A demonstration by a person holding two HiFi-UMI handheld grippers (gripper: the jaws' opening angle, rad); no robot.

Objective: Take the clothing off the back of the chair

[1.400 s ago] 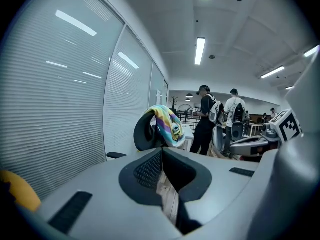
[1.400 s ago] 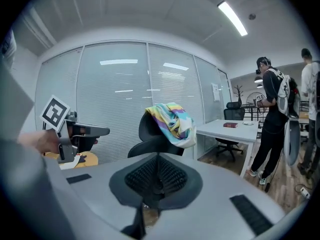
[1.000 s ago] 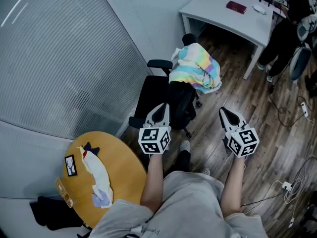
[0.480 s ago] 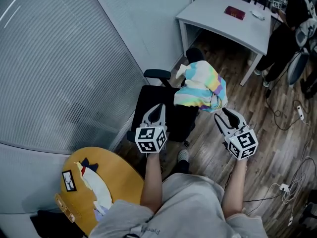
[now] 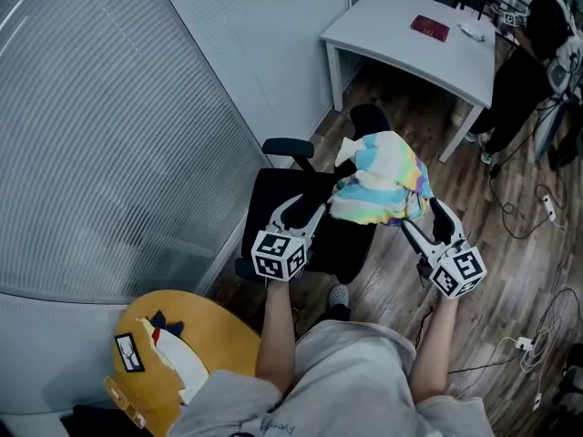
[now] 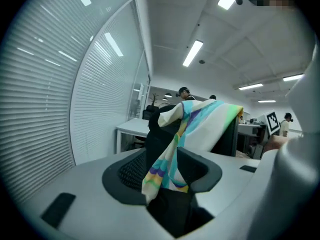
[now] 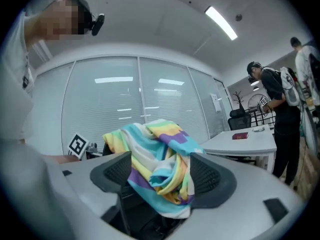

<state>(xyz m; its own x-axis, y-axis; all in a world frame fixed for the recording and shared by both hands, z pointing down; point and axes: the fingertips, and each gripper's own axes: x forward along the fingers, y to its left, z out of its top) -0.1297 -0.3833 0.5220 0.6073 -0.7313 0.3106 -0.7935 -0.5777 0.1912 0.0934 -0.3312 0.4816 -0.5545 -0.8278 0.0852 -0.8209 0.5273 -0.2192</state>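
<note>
Left arm: the bare left forearm [image 5: 277, 335] reaches forward. The left gripper [image 5: 312, 208] tilts slightly down over the seat of the black office chair [image 5: 271, 188].
Left jaws: spread and opening. A hanging edge of the pastel striped fabric garment [image 5: 381, 178] dangles between them, unpinched.
Garment: bunched over the top of the chair's backrest, between the two grippers.
Right arm: the right forearm [image 5: 435, 344] is stretched forward. The right gripper [image 5: 424, 218] is held level just beside the garment's right edge.
Right jaws: wide and opening, with the bundled cloth framed between them and not clamped.
Change: a second ago both grippers hung back with jaws together, well short of the chair. Now they flank the garment.
</note>
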